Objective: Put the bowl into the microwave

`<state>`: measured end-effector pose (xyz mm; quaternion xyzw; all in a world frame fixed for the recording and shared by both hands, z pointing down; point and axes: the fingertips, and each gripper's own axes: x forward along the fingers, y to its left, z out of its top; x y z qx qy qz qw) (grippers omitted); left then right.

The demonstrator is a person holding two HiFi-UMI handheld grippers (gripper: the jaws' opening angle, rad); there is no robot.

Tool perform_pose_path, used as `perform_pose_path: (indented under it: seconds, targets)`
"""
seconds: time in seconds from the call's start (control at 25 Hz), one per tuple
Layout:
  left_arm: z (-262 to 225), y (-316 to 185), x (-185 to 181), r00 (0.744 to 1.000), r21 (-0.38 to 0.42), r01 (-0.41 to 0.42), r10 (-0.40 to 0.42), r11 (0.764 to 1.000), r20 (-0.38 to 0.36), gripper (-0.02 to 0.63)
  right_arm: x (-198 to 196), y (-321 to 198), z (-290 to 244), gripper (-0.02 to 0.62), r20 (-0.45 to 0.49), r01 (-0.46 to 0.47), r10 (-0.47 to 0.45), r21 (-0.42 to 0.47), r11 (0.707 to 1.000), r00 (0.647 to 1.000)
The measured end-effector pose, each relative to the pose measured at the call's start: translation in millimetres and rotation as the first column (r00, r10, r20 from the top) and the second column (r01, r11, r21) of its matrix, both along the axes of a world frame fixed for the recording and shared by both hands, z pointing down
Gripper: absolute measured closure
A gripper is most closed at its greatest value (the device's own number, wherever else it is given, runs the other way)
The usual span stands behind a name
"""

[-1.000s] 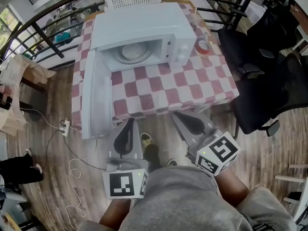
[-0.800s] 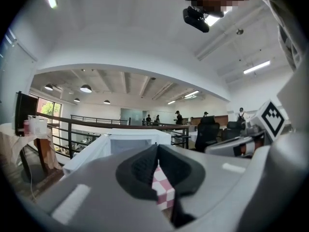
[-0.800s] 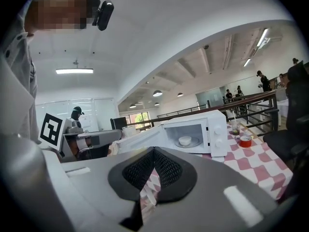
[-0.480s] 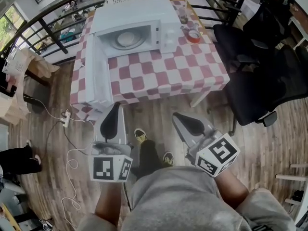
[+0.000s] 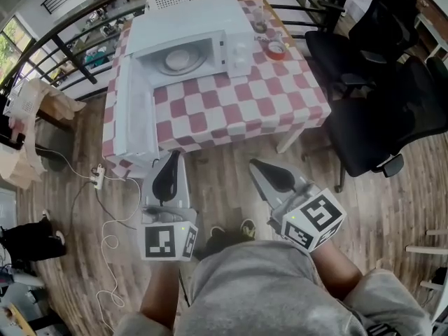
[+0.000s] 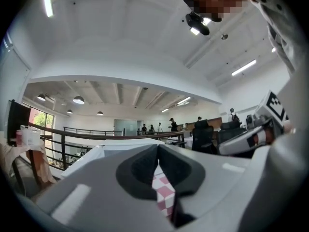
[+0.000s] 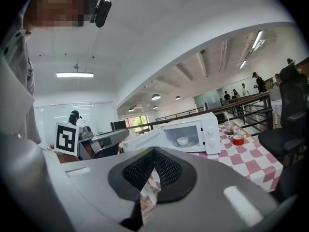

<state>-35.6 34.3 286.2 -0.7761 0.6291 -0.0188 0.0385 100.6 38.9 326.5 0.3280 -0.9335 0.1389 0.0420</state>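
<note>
Bowl [image 7: 182, 140] sits inside the microwave [image 5: 189, 37], upper centre of the head view. The door [image 5: 136, 110] hangs open to the left. The microwave stands on the checked table [image 5: 238, 107], with a red tape roll [image 5: 277, 49] beside it on the right. Left gripper [image 5: 171, 159] and right gripper [image 5: 255, 165], lower centre, are clear of the table's near edge. Both have their jaws closed together and hold nothing.

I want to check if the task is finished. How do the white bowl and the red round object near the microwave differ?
Colour: the bowl is white; the red round object is red with a pale middle. Place: the bowl sits inside the open microwave on its turntable plate; the red round object lies outside on the checked tablecloth, right of it. Both are round.
</note>
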Motion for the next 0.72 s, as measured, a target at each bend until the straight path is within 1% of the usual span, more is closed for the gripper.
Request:
perform_pose_path:
  seconds: [0.2,0.36,0.56,0.72]
  targets:
    - [3,-3,-9,0.999,-0.031,-0.032,0.032,0.999,-0.025,0.595,-13,-5,-3,0.6,-0.025,-0.037,0.037,-0.003,0.999,0.999]
    - [5,-3,-17,0.998,-0.04,-0.05,0.049,0.998,-0.027,0.595,-26,-1,-3,0.6,-0.055,-0.055,0.055,0.004,0.998,0.997]
    - [7,-5,-27,0.998,-0.042,-0.06,0.059,0.997,-0.017,0.595,-36,0,-5,0.6,-0.048,-0.062,0.062,0.01,0.998,0.997]
    - [8,-7,-34,0.998,-0.039,-0.056,0.056,0.998,-0.016,0.595,-37,-1,-7,0.6,-0.05,-0.075,0.076,0.017,0.997,0.996]
